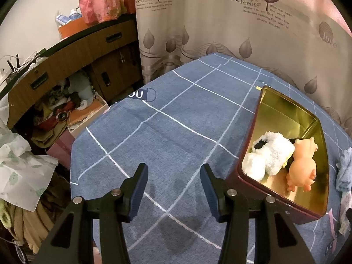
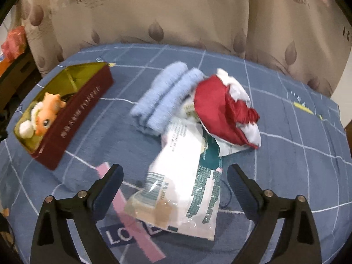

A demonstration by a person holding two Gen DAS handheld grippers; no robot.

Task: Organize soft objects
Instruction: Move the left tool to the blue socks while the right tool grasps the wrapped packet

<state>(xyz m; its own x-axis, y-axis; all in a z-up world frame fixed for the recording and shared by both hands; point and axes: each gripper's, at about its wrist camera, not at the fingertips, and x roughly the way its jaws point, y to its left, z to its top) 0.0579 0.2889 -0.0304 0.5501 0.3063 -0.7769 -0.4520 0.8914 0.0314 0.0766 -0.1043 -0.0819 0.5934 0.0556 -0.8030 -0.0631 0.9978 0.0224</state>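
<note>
Here, my left gripper (image 1: 173,176) hangs with its jaws spread wide and nothing between them, over a bare stretch of the blue bedspread (image 1: 176,121) with its thin white grid lines. From that view the cloth runs free from 9 o'clock up to 12, ending at a soft edge where the leaf-printed curtain (image 1: 220,22) hangs behind and a cluttered wooden cabinet (image 1: 72,59) stands off at 10 o'clock. At 3 o'clock sits the tin box (image 1: 233,177), dark red outside and shiny gold inside, hard-walled with rounded corners. In it lie a fluffy white plush (image 1: 275,154) and a smooth, peach-coloured rubbery pig (image 1: 302,165), touching each other.

My right gripper (image 2: 175,176) is also wide apart and holds nothing; its fingers (image 2: 110,182) straddle the near end of a glossy, crinkled plastic bag (image 2: 184,176) printed white and green. Beyond it at 12 o'clock a pale blue, ribbed fuzzy towel (image 2: 167,96) lies folded, and just beside it at 1 o'clock a silky red and white pouch (image 2: 220,107) rests on the bag's far end. The tin sits at 10 o'clock in this view, well apart from the pile. Open cloth spreads from 2 to 4 o'clock, out to the bed's rounded far edge against the curtain. This view is slightly blurred.
</note>
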